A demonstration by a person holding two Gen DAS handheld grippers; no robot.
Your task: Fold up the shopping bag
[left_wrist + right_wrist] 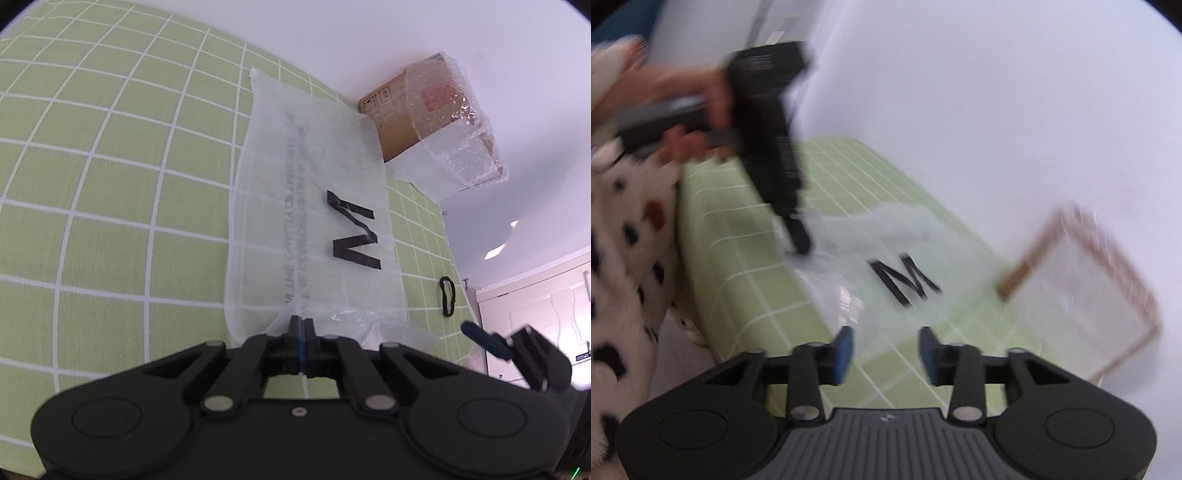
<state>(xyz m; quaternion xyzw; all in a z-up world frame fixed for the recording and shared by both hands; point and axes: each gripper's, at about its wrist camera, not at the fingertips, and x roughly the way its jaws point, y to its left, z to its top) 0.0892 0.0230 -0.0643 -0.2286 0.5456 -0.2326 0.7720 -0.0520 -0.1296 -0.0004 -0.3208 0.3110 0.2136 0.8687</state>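
Bag: shopping bag [314,218], translucent white with a black "M", is seen spread flat down the centre of the left wrist frame on a green checked cloth [110,221].
Left gripper: left gripper [302,325], at lower centre of its own view, is closed on the near edge of the bag, the film bunched between its jaws.
Right gripper: right gripper [886,350] is held with jaws wide apart and nothing between them, above the cloth at the bottom of the blurred right wrist frame, short of the bag.
Surroundings: cardboard box [436,122] wrapped in bubble film is shown at upper right, just beside the bag's far corner; a black loop [447,295] lies on the cloth near the right edge.
Handling: film is judged very light, limp and slippery, likely to sag, slide or trap air when lifted.
Grip advice: hold is best taken at edges or corners, pinched firmly, with the free corner of the near edge suited to the empty gripper.
Stage: fold is judged not yet made.
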